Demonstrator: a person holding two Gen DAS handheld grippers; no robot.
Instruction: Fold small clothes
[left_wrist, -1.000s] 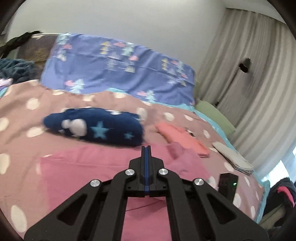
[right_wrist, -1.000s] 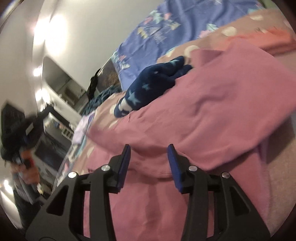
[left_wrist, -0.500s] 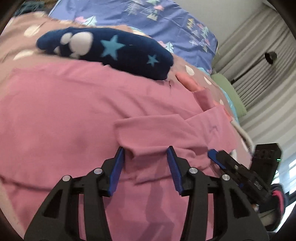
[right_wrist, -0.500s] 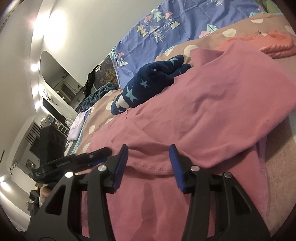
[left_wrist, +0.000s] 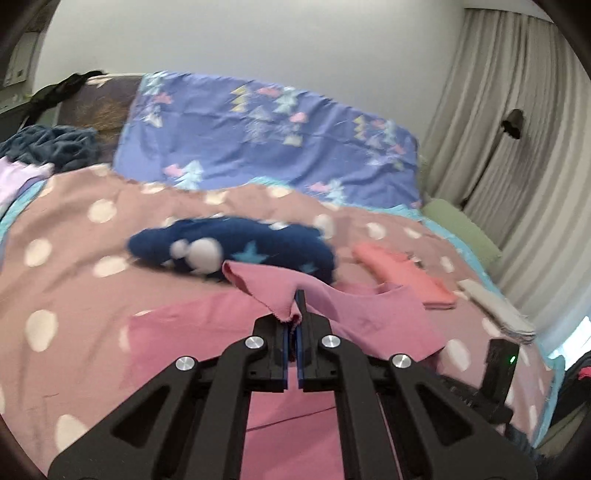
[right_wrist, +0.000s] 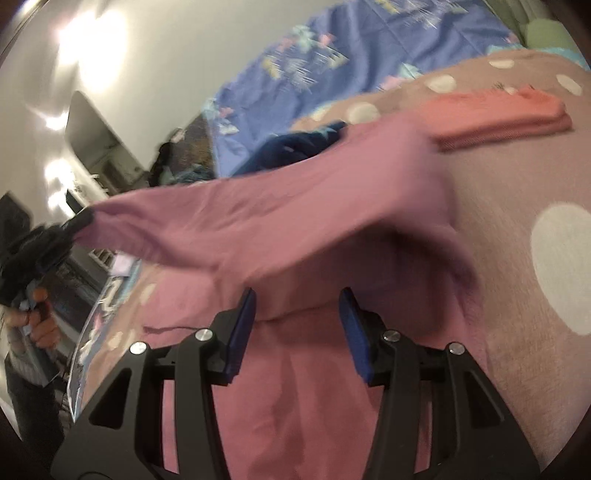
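The garment (left_wrist: 332, 317) is plain pink. The bedspread (left_wrist: 74, 229) is dusty brown-pink with white dots. A navy plush toy (left_wrist: 258, 247) carries light blue stars and white patches. The folded cloth (left_wrist: 402, 273) is coral. The pillowcase (left_wrist: 266, 140) is periwinkle blue with pastel trees. The curtains (left_wrist: 517, 147) are grey-beige. Both tools are black with blue pads (right_wrist: 240, 325).

Five garments lie on one polka-dot bedspread (left_wrist: 74, 229): one pink garment (left_wrist: 369, 314), one navy star-print piece (left_wrist: 258, 247), one folded coral item (left_wrist: 402, 273), one folded pale-grey stack (left_wrist: 495, 306) (its layers too blurred to count) and one dark blue heap (left_wrist: 55, 144) at the bed's far corner. One blue patterned pillow (left_wrist: 277, 140), one green cushion (left_wrist: 461, 229). Two grippers: left gripper (left_wrist: 295, 314), right gripper (right_wrist: 299, 314).
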